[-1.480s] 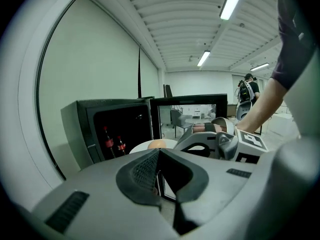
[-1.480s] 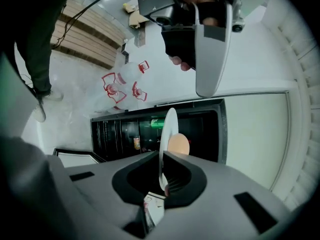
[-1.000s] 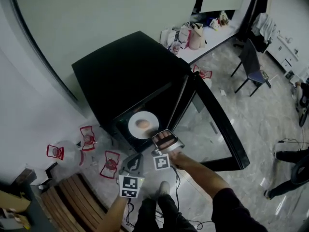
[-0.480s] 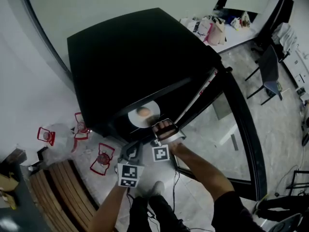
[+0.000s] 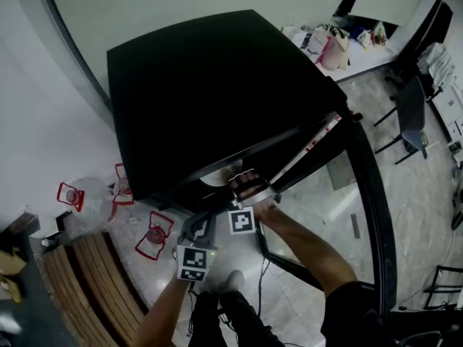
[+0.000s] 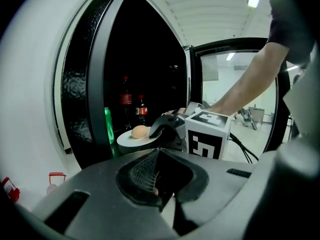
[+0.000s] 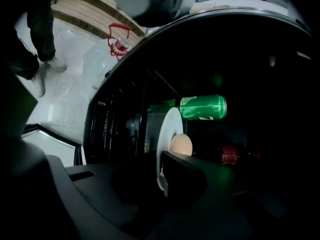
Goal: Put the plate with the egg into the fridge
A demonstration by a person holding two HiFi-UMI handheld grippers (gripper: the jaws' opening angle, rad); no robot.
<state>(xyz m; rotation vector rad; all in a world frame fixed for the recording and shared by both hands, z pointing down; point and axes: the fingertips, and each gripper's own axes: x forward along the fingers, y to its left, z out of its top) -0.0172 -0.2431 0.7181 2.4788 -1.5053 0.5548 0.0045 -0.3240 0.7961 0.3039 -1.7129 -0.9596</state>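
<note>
The black fridge (image 5: 217, 92) stands with its glass door (image 5: 369, 194) swung open to the right. My right gripper (image 5: 246, 186) is shut on the rim of a white plate (image 7: 167, 134), which carries a brown egg (image 7: 180, 145). Plate (image 6: 135, 139) and egg (image 6: 140, 131) sit inside the fridge opening, level, in front of a green can (image 7: 202, 107). From the head view only a sliver of the plate (image 5: 217, 178) shows under the fridge top. My left gripper (image 6: 159, 196) hangs shut and empty, low and behind the right one, outside the fridge.
Two cola bottles (image 6: 126, 101) stand deep in the fridge behind the plate. Water bottles with red handles (image 5: 155, 238) lie on the floor left of the fridge, beside a wooden bench (image 5: 94, 288). A chair (image 5: 412, 114) and a table with bags (image 5: 329, 45) stand far right.
The right gripper has carried the plate deeper into the fridge, so the fridge top now hides most of it. The left gripper has stayed low and shut.
</note>
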